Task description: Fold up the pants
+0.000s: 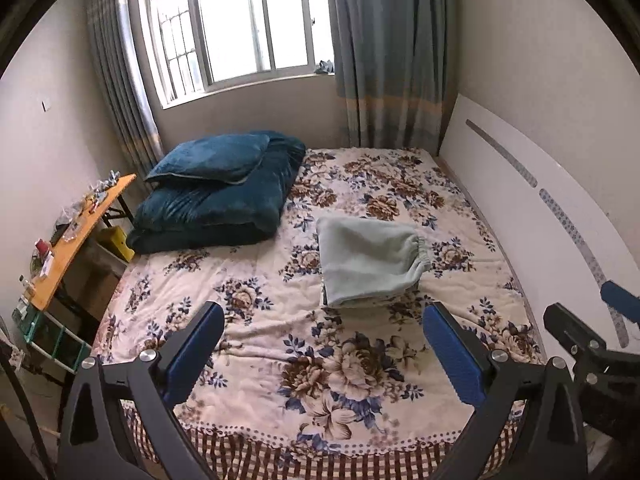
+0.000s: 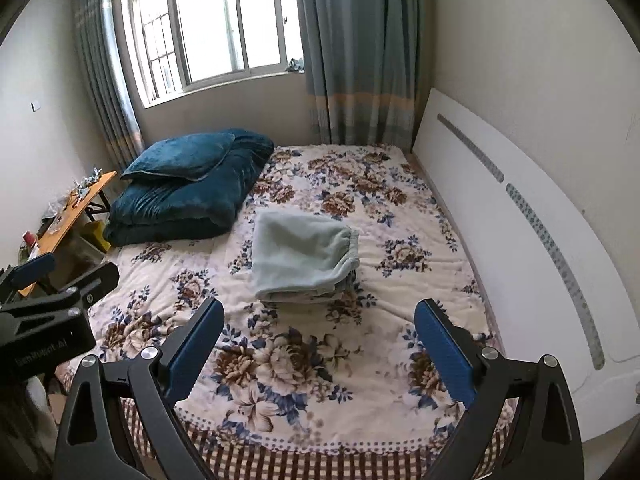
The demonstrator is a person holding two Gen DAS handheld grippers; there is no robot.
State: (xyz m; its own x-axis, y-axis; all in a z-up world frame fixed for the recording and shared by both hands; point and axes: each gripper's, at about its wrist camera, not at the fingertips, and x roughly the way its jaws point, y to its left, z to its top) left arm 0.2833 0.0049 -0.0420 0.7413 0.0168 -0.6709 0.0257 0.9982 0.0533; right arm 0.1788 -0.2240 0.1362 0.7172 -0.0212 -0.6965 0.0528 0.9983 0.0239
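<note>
Pale green pants [image 1: 370,266] lie folded into a compact stack in the middle of the bed's floral cover [image 1: 280,280], elastic waistband to the right. They also show in the right wrist view [image 2: 302,258]. My left gripper [image 1: 322,326] is open and empty, held above the bed's near end, well short of the pants. My right gripper [image 2: 320,324] is open and empty too, beside it at the same height. The right gripper's fingers [image 1: 568,328] show at the right edge of the left view, and the left gripper's fingers [image 2: 84,282] show at the left edge of the right view.
A folded dark blue quilt with a pillow [image 1: 216,192] lies at the bed's far left. A white headboard [image 1: 540,216] runs along the right side. A cluttered orange side table [image 1: 76,236] stands left of the bed. Window and curtains [image 1: 384,48] are behind.
</note>
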